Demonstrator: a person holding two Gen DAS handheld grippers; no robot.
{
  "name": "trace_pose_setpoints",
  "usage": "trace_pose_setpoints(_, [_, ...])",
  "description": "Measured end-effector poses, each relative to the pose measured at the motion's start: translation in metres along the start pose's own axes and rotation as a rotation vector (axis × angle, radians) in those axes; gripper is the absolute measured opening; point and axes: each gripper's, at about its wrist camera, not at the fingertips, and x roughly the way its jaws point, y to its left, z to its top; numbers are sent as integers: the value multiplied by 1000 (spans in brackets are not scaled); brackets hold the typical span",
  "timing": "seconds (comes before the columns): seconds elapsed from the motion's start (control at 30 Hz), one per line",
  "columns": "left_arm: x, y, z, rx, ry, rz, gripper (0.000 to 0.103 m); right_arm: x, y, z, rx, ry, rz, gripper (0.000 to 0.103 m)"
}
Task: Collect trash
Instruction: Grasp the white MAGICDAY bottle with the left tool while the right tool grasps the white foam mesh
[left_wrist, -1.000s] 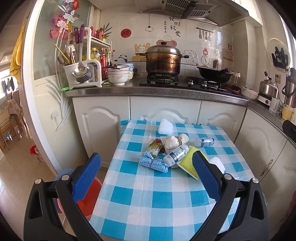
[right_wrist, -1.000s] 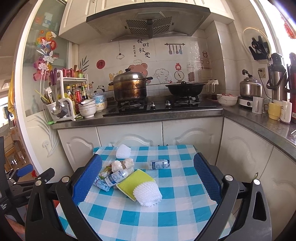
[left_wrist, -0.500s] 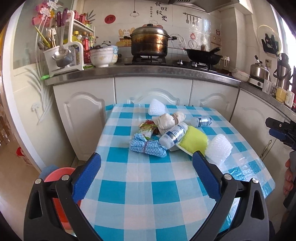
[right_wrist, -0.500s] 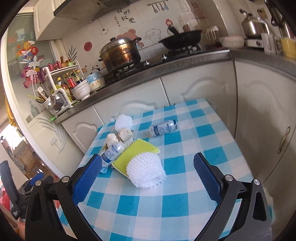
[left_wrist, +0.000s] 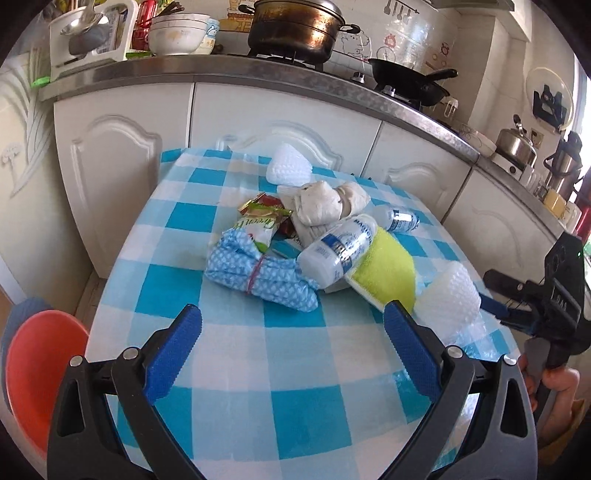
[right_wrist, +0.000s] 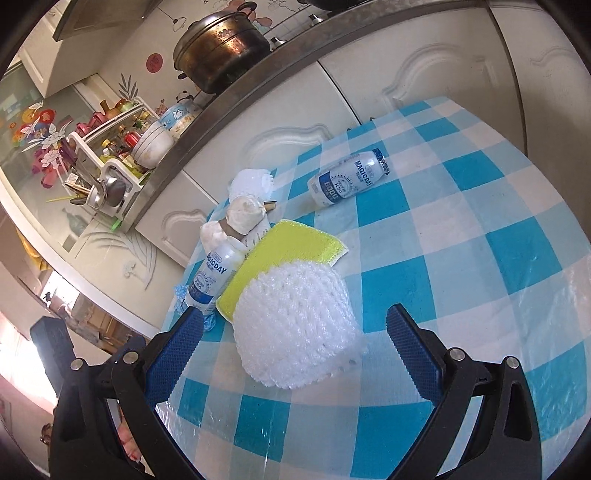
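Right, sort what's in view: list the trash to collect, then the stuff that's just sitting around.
Trash to collect:
white foam net
nearer milk bottle
farther milk bottle
green snack wrapper
crumpled tissue wad

Probably just lying about:
yellow sponge
blue patterned cloth bundle
pot
wok
stacked bowls

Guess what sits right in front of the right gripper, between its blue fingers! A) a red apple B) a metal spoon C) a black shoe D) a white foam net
D: in the right wrist view the white foam net lies on the checked tablecloth just ahead of the open right gripper, partly overlapping the yellow sponge.
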Motion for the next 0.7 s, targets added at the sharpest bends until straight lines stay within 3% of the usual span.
trace_pose_setpoints(0.17, [21,-38,20,206,-15,-60,98,11,4,0,-57,19,-1,97])
trace_pose_setpoints(0.2, [29,-43,24,238,-6,-53,91,13,4,-1,-64,22,0,97])
trace_pose_setpoints(0.23, [35,-45,27,252,9,-66,75,14,5,-1,-71,24,-1,97])
trace_pose_setpoints(0.27, [45,-47,31,263,35,-89,71,15,5,-2,-76,27,-2,97])
trace_pose_setpoints(0.4, [80,-40,38,268,112,-79,59,20,3,-3,-83,40,2,96])
trace_pose_setpoints(0.5, [91,-32,42,219,134,-113,55,22,2,-3,-97,44,-5,95])
trace_pose_setpoints(0.53, [92,-30,43,205,136,-123,52,23,1,-3,-97,48,-7,90])
trace_pose_setpoints(0.57, [94,-29,43,193,136,-128,51,24,0,-3,-94,53,-8,77])
trace_pose_setpoints(0.7, [96,-33,43,191,130,-121,50,28,-2,-5,-98,64,-13,70])
